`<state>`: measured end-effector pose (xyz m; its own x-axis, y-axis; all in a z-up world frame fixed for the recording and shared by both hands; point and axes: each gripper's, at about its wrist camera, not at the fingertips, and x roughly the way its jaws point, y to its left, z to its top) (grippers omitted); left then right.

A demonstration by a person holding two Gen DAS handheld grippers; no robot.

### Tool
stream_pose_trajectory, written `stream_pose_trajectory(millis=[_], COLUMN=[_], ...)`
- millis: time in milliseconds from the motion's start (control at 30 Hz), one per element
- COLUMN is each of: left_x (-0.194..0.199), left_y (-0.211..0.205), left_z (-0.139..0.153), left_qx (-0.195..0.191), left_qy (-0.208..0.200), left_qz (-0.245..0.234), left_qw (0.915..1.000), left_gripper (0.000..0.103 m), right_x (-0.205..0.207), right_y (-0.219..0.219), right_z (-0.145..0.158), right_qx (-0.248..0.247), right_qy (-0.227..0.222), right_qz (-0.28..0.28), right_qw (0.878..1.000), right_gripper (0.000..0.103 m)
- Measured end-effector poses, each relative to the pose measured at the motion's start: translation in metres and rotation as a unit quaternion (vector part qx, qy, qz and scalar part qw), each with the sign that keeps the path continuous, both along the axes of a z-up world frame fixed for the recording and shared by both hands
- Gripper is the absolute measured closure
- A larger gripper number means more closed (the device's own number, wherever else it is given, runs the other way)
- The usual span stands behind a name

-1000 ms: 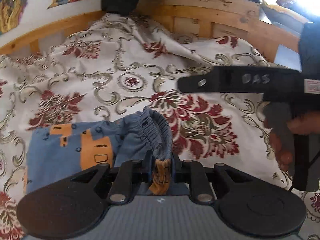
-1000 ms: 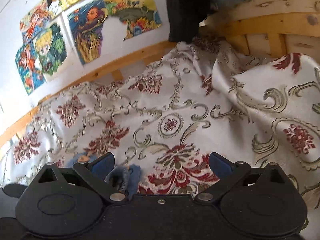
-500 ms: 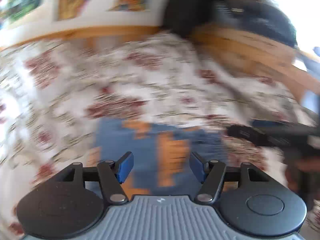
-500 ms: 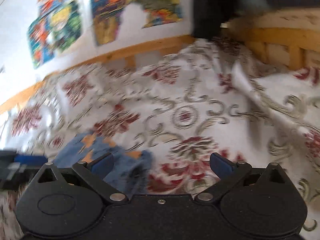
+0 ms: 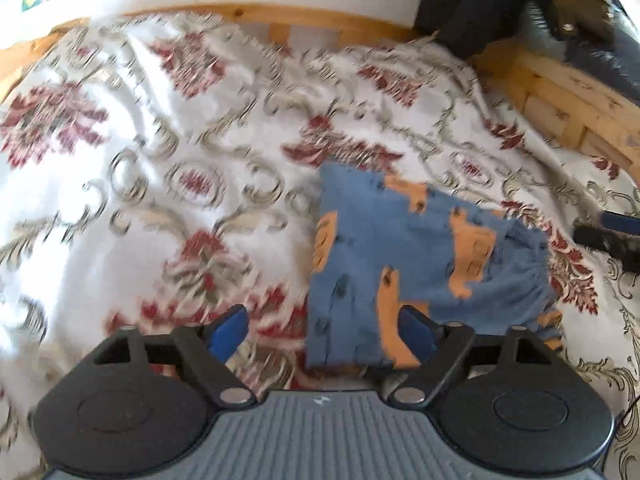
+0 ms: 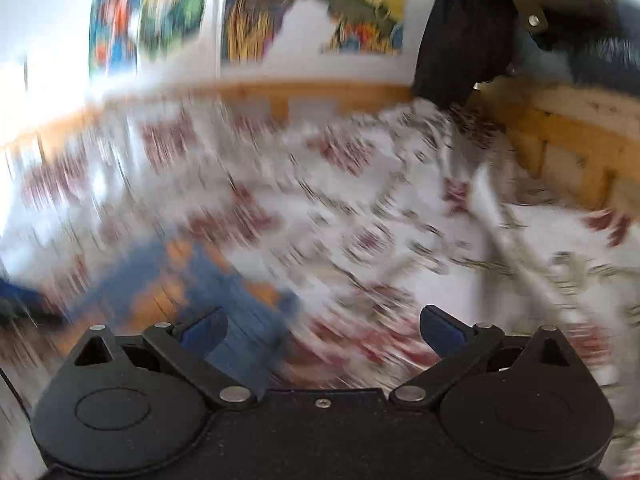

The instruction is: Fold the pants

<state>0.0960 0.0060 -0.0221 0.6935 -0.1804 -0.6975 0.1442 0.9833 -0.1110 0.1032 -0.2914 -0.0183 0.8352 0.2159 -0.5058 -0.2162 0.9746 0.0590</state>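
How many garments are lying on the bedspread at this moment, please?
1: the folded blue pants with orange patches, right of centre on the floral bedspread in the left wrist view; nothing seems hidden.

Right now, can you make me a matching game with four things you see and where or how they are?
Things:
1. folded blue pants with orange patches
2. left gripper
3. white bedspread with red flowers
4. black garment

Place or state:
A. hanging over the wooden bed frame
B. open, holding nothing
C. lying flat on the bedspread
D. spread over the whole bed

Pairs: 1-C, 2-B, 3-D, 4-A
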Motion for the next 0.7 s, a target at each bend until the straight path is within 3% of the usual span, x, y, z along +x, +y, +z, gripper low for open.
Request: stream_pose_trajectory(millis=[67, 167, 200, 267, 400, 567, 700], left_x=[0.009, 0.011, 0.006, -0.005, -0.010, 0.003, 0.003], left_y=[-0.007, -0.006, -0.002, 0.000, 0.003, 0.017, 0.027], left_z=[-0.006, -0.026, -0.029, -0.029, -0.020, -0.009, -0.010], left_qx=[0.020, 0.029, 0.020, 0.027, 0.048, -0.008, -0.034], left_qy=[0.010, 0.041, 0.034, 0.036, 0.051, 0.083, 0.090], left_qz=[-0.010, -0.012, -0.009, -0.007, -0.013, 0.034, 0.061], left_qw=[0.9997, 0.9987, 0.9992, 0.9990, 0.9975, 0.9959, 0.9935], left_gripper=[0.015, 0.010, 0.008, 0.001, 0.000, 0.000, 0.000], right_x=[0.011, 0.031, 0.029, 0.022, 0.013, 0.019, 0.013], right_y=[0.014, 0.040, 0.039, 0.028, 0.011, 0.000, 0.000], right_z=[-0.012, -0.046, -0.050, -0.043, -0.025, -0.016, -0.014], right_qx=[-0.001, -0.109, -0.117, -0.097, -0.082, -0.023, -0.016], right_qy=[0.006, 0.081, 0.082, 0.079, 0.040, 0.038, 0.047], right_qz=[0.008, 0.027, 0.035, 0.032, -0.001, -0.027, -0.028], right_qw=[1.000, 0.990, 0.989, 0.992, 0.996, 0.999, 0.998], right_gripper=[0.001, 0.001, 0.001, 0.001, 0.001, 0.001, 0.001])
